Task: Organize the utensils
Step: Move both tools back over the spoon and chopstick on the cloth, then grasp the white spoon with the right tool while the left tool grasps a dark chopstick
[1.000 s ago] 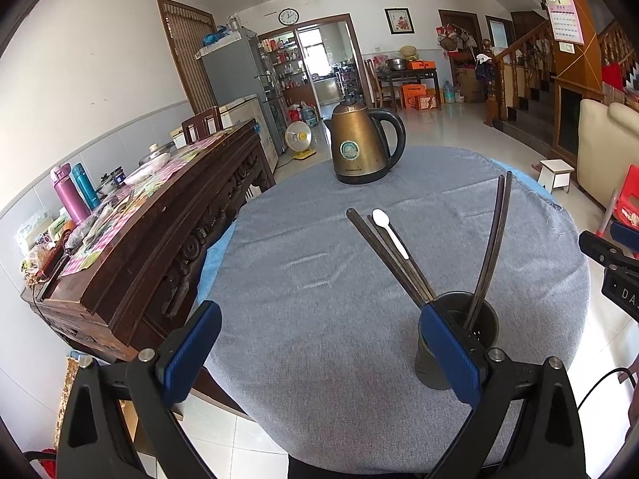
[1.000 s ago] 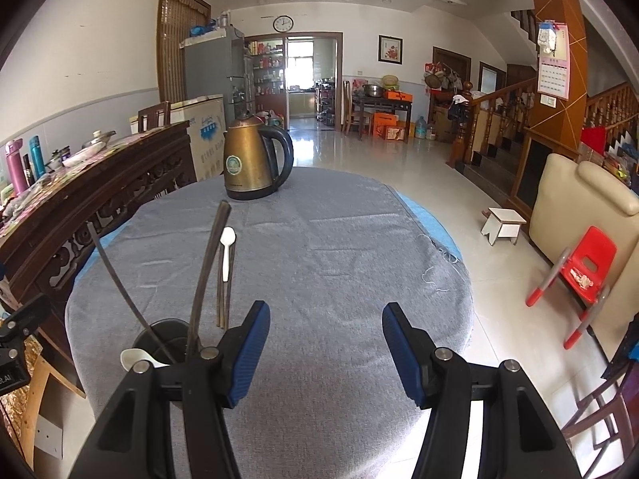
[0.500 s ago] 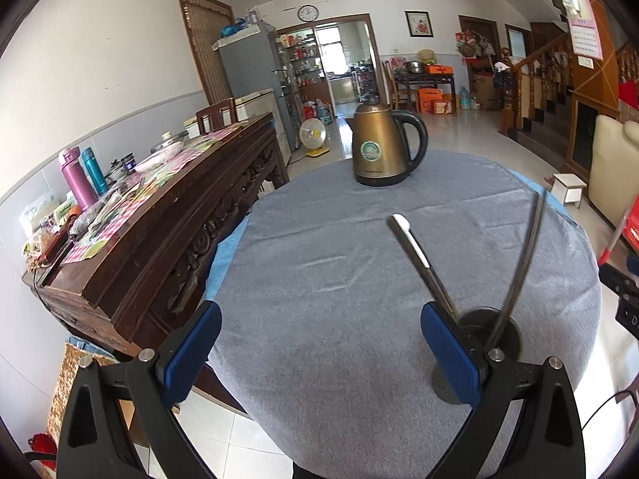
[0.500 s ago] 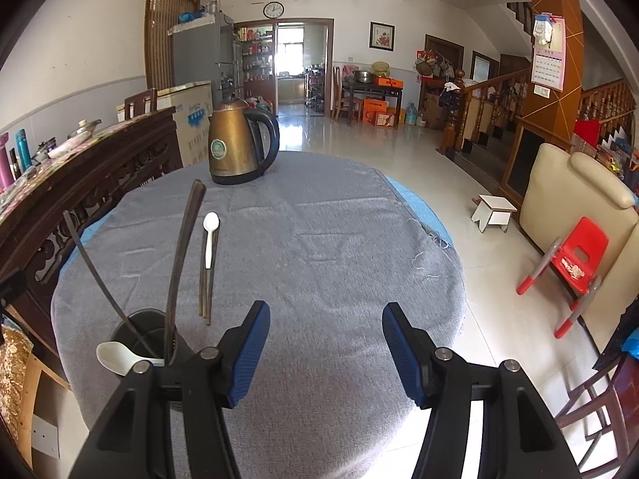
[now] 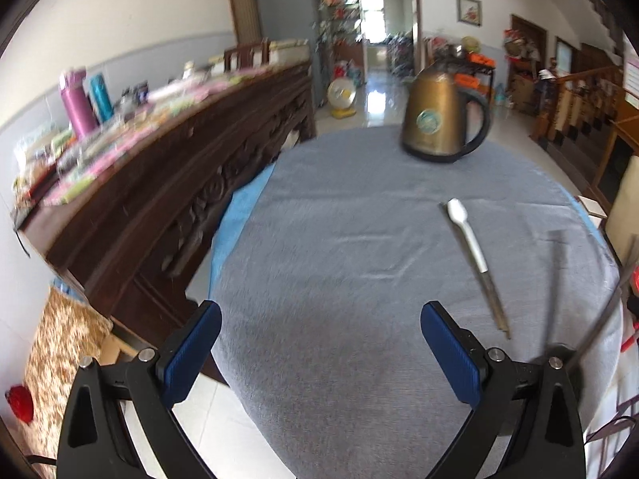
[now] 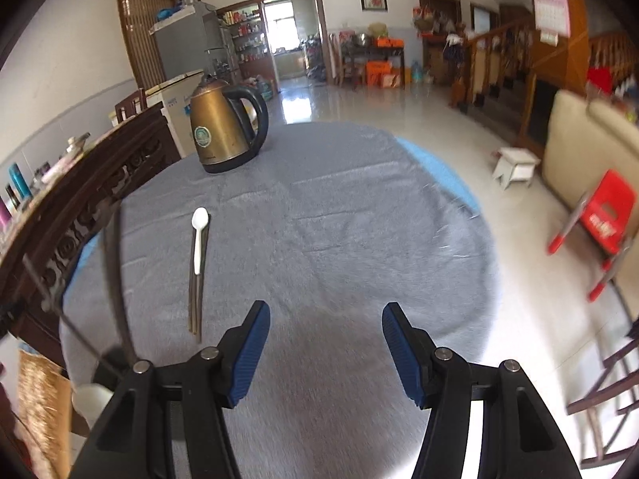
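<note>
A white spoon (image 5: 465, 231) lies on a pair of brown chopsticks (image 5: 495, 303) on the grey tablecloth, ahead and right of my left gripper (image 5: 319, 355), which is open and empty. In the right wrist view the same spoon (image 6: 198, 235) and chopsticks (image 6: 195, 303) lie ahead and left of my right gripper (image 6: 325, 355), also open and empty. The dark utensil holder (image 5: 559, 351) peeks out behind the left gripper's right finger, with long dark sticks (image 5: 599, 311) leaning out. It shows again as the holder (image 6: 116, 359) at lower left, mostly hidden, with a white spoon bowl (image 6: 92, 399) beside it.
A bronze kettle (image 5: 439, 119) stands at the far side of the round table (image 6: 339, 239). A carved dark sideboard (image 5: 179, 183) crowded with bottles and packets runs along the left. A red chair (image 6: 607, 215) and a white stool (image 6: 515, 163) are on the floor to the right.
Both grippers have sunk toward the table and moved forward. In the left view the holder slid to the lower right edge; in the right view it dropped to the lower left. Jaws unchanged.
</note>
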The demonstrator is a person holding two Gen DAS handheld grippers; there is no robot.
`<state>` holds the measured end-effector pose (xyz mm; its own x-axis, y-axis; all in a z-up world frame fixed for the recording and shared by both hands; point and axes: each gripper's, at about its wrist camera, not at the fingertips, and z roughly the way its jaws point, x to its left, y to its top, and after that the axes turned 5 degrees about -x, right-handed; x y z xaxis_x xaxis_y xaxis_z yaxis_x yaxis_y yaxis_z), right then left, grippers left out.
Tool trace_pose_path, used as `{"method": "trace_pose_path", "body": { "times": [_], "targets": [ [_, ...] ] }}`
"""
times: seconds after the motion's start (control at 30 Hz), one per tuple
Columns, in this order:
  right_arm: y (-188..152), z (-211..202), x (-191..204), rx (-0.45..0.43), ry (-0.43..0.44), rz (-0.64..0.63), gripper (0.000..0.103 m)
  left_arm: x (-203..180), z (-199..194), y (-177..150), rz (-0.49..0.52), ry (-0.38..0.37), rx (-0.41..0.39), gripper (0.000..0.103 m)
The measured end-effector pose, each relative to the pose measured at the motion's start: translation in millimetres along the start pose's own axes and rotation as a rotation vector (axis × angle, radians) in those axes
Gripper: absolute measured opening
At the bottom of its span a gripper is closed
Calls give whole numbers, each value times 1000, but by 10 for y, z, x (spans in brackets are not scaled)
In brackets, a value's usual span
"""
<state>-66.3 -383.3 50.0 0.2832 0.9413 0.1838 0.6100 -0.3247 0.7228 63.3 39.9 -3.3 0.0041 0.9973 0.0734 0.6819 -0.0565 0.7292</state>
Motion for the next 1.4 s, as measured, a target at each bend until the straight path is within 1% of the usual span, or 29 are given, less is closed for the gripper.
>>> {"method": "trace_pose_path", "body": {
  "times": [0.07, 0.2, 0.23, 0.27, 0.43, 0.6, 0.67, 0.8, 0.87, 0.97, 1.03, 1.07, 1.1, 1.13, 1.17, 1.23, 1.3, 1.4],
  "targets": [
    [62, 255, -45, 42, 67, 29, 63, 46, 195, -36, -23, -6, 48, 100],
    [163, 744, -3, 128, 124, 43, 63, 66, 553, -92, -31, -6, 122, 100],
    [197, 906, 49, 155, 151, 38, 63, 66, 634, -105, -31, -10, 139, 100],
    [211, 990, 71, 166, 164, 33, 63, 67, 738, -118, -34, -13, 159, 100],
    [442, 1572, 422, 228, 241, -18, 63, 78, 1046, -181, -41, -11, 209, 100],
    [788, 2106, 928, 280, 310, -75, 63, 120, 1205, -168, -23, -10, 208, 100],
    [897, 2345, 1212, 311, 316, -108, 62, 151, 1253, -147, -17, -7, 206, 100],
    [1040, 2690, 1622, 356, 323, -138, 63, 219, 1344, -107, -8, -7, 207, 100],
    [1088, 2848, 1824, 363, 307, -160, 63, 239, 1369, -88, 1, -3, 203, 100],
    [1060, 3058, 1991, 407, 258, -182, 62, 247, 1408, -41, 16, -3, 194, 99],
    [1008, 3135, 2029, 435, 253, -180, 49, 224, 1436, 13, 29, -13, 183, 97],
    [1004, 3116, 2026, 410, 233, -193, 34, 219, 1442, 32, 32, -18, 179, 92],
    [993, 3118, 2028, 408, 228, -203, 18, 199, 1456, 65, 37, -28, 173, 85],
    [984, 3121, 2000, 412, 232, -193, 12, 172, 1471, 98, 41, -39, 168, 81],
    [980, 3116, 1952, 409, 232, -173, 11, 148, 1487, 125, 45, -49, 164, 75],
    [988, 3074, 1810, 394, 235, -138, 11, 61, 1538, 188, 56, -77, 154, 70],
    [989, 3021, 1657, 381, 249, -100, 11, -54, 1590, 253, 69, -110, 140, 60],
    [953, 2894, 1343, 361, 273, -37, 11, -260, 1694, 363, 75, -171, 140, 59]
  ]
}}
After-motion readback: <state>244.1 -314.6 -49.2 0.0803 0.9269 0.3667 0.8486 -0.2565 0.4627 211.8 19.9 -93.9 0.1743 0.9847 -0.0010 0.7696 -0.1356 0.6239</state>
